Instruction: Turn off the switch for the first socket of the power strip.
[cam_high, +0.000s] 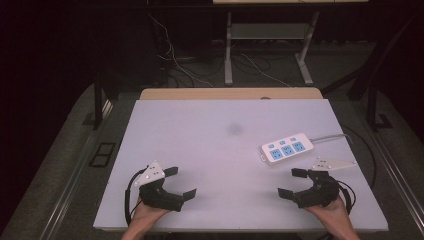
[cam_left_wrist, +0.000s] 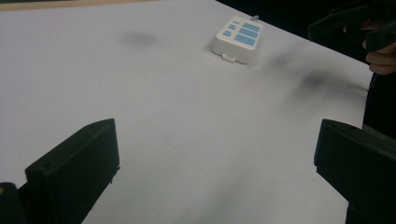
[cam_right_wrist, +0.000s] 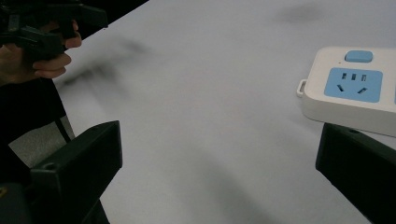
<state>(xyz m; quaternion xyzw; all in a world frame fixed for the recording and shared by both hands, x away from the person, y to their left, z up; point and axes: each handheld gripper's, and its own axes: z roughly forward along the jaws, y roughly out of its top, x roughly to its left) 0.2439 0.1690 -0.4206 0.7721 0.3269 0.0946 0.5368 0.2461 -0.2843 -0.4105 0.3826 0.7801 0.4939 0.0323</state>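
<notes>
A white power strip (cam_high: 287, 147) with blue sockets lies flat on the right half of the white table (cam_high: 210, 150), its grey cord running off to the right. My left gripper (cam_high: 180, 182) rests near the table's front left, open, jaws wide apart and empty. My right gripper (cam_high: 294, 182) sits at the front right, open and empty too, just in front of the strip. The left gripper view has the power strip (cam_left_wrist: 237, 39) far ahead, well beyond my left gripper (cam_left_wrist: 215, 163). In the right gripper view the power strip (cam_right_wrist: 355, 88) lies close, above the right jaw of my right gripper (cam_right_wrist: 219, 168).
A grey three-cornered plate (cam_high: 334, 164) lies by my right hand. A faint dark smudge (cam_high: 234, 129) marks the table's middle. Beyond the far wooden edge (cam_high: 230, 93) are table legs and cables on the floor. The other hand (cam_right_wrist: 42, 42) holds its gripper at top left.
</notes>
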